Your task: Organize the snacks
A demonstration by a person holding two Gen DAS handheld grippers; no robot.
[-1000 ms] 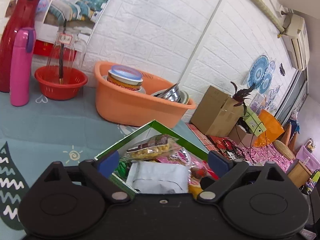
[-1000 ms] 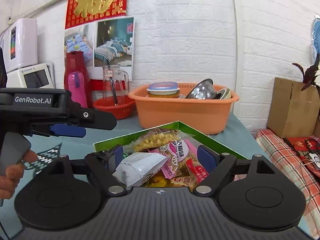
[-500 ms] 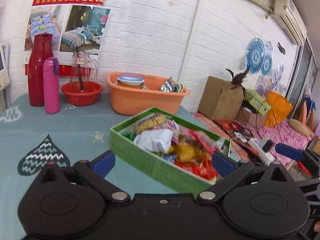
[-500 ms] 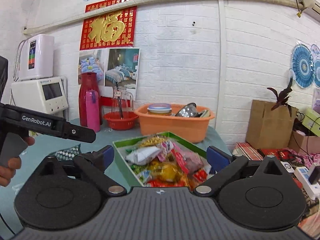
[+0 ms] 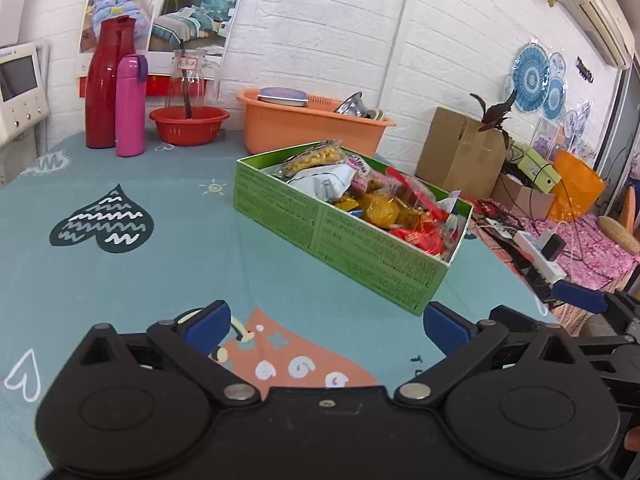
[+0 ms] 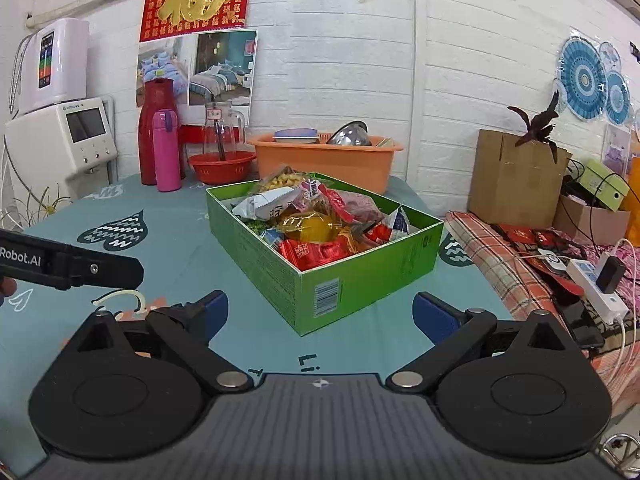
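We see the green snack box [image 6: 362,268] on the teal tablecloth [image 5: 120,280], heaped with packets: a white pouch [image 6: 266,204], a yellow bag [image 6: 310,226], red wrappers [image 6: 316,250]. Our left gripper [image 5: 326,322] hangs well short of the box, fingers spread wide, holding nothing. Our right gripper [image 6: 320,312] likewise, near the box's barcode corner, spread wide and empty. Behind the box stands an orange basin [image 6: 324,158].
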